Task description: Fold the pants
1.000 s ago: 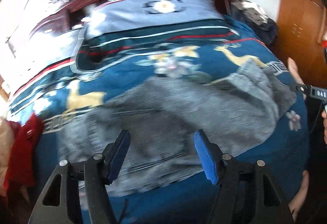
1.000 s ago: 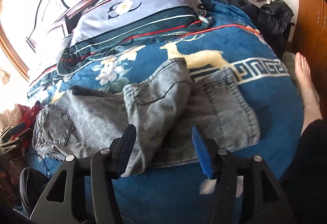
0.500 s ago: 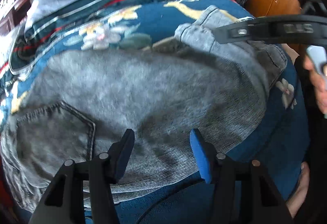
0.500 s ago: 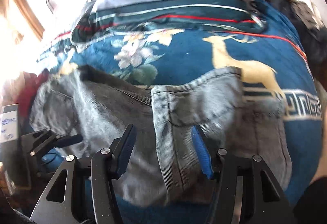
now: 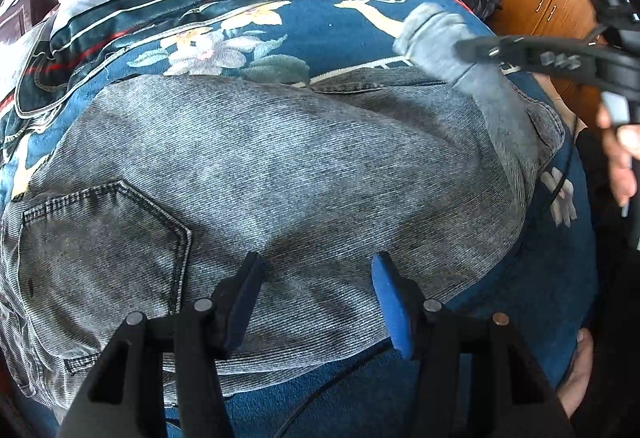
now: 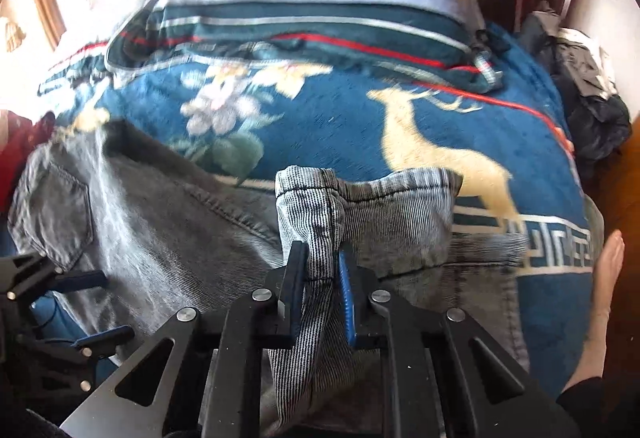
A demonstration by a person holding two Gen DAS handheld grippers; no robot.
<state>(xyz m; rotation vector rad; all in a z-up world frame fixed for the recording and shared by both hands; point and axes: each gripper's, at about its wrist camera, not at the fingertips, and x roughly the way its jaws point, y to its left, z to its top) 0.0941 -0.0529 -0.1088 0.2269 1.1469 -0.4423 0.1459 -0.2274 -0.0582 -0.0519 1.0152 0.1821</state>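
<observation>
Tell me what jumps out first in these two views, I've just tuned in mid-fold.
The grey jeans sprawl across the blue deer-print blanket, filling most of both views. The right gripper has just been closing and is now clamped on a bunched hem of one leg, near the blanket's deer. The left gripper is open above the seat area, right of the back pocket.

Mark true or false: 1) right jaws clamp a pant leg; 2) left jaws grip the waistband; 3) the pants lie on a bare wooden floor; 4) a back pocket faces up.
1) True: the right gripper has just closed on a pant leg.
2) False: the left gripper is open over the pants, pinching nothing.
3) False: they lie on a blue blanket.
4) True: the pocket faces up.
</observation>
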